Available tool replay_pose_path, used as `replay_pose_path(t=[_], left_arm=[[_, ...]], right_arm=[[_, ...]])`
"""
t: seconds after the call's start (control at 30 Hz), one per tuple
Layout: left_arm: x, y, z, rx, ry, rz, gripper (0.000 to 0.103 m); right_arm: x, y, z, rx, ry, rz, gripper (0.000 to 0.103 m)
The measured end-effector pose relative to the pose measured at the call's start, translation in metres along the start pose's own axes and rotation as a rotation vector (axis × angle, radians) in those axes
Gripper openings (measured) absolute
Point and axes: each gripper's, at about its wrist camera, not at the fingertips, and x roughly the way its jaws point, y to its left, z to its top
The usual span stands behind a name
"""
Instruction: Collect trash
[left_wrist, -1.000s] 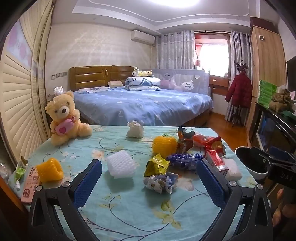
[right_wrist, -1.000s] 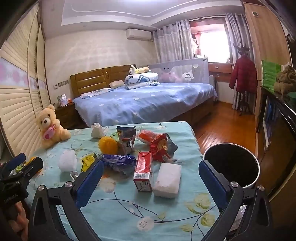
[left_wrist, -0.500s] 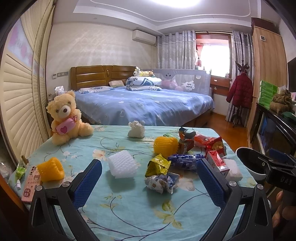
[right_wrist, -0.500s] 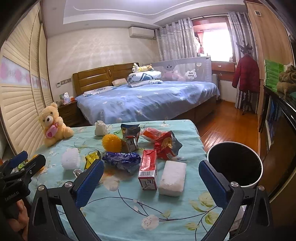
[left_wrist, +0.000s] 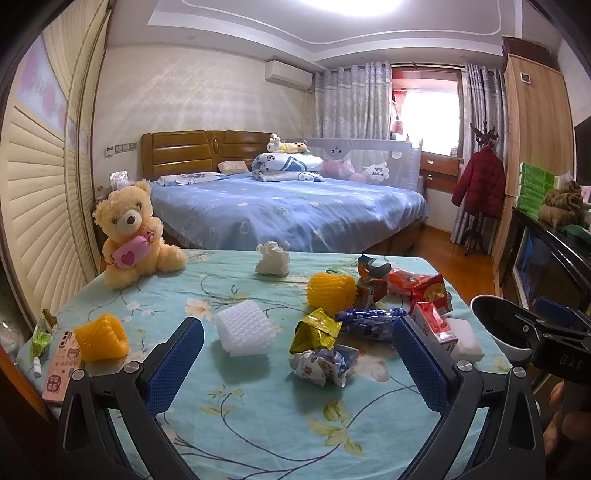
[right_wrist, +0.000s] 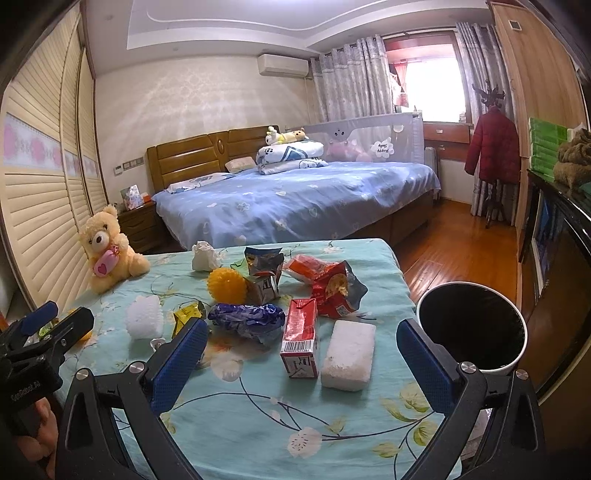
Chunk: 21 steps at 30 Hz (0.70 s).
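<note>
Over the last second both grippers have drifted only slightly; the items on the desk (right_wrist: 258, 413) have not moved. The right gripper's view has risen a little, so the desk sits lower in its frame.

Gripper state: the left gripper (left_wrist: 297, 360) is spread wide and carries nothing. The right gripper (right_wrist: 303, 363) is likewise spread wide and empty. Both hover above the near edge of the desk.

Progress: judged from the layout, no collection is done. All trash lies on the desk. The trash bin (right_wrist: 472, 328) stands on the floor just beside the desk's right edge; its black interior shows no contents, though the bottom cannot be read.

Remaining trash:
- crumpled wrapper (left_wrist: 325, 363), nearest the left gripper
- gold foil wrapper (left_wrist: 316, 330)
- white foam net (left_wrist: 243, 332)
- blue plastic bag (right_wrist: 247, 319)
- red drink carton (right_wrist: 301, 341), upright, just beside a white foam block (right_wrist: 349, 354)
- red snack bags (right_wrist: 332, 286)
- yellow foam net (right_wrist: 226, 286)
- orange foam net (left_wrist: 101, 338)
- crumpled tissue (right_wrist: 205, 256)

Surroundings: a teddy bear (left_wrist: 129, 236) sits at the far left corner, and a phone (left_wrist: 62, 363) lies at the left edge beside the orange foam net. Neither is likely trash. Nothing blocks the bin opening. The central items touch one another, so lifting one may disturb its neighbours.
</note>
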Motion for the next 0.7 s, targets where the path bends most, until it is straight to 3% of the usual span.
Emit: replay_pose_path(t=[0.7], left_arm=[[0.0020, -0.0016, 0.0024, 0.002, 0.002, -0.002, 0.102]], right_arm=[[-0.0005, 0.0005, 0.0021, 0.001, 0.002, 0.007, 0.103]])
